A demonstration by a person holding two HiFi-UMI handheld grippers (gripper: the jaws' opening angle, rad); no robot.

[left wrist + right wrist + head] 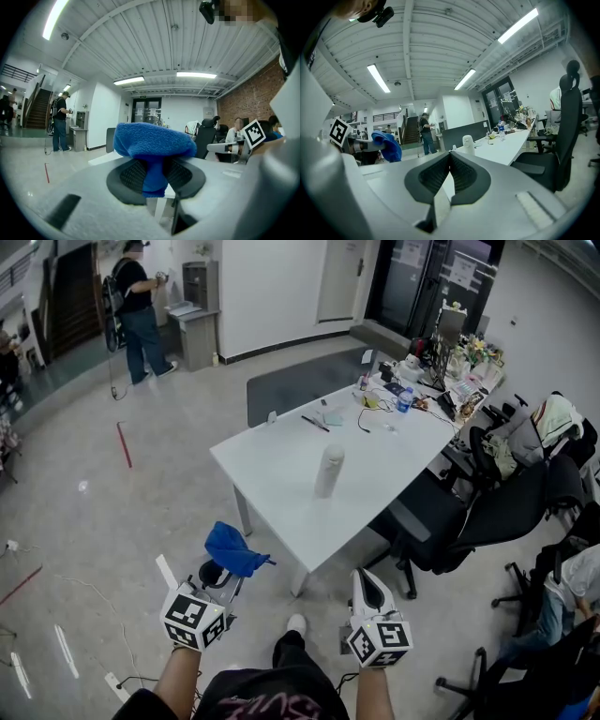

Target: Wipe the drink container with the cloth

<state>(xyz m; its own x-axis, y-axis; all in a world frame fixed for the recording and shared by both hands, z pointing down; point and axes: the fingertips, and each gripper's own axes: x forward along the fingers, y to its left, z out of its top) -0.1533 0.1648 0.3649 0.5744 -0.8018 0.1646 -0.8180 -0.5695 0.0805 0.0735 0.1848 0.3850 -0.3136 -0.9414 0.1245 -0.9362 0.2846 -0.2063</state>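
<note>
Cloth (234,554) blue. Drink container (329,471) white. Table (272,474) white. Marker cubes (194,620) black-white squares. Office chair (497,512) black. Floor mat (300,385) dark grey.

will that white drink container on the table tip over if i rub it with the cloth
Probably tippy: the drink container stands upright, tall and narrow, on the smooth white table, so a sideways rub high up could topple or slide it. Its rounded body looks smooth, so likely slippery. Its weight can't be judged; how full it is doesn't show.
</note>
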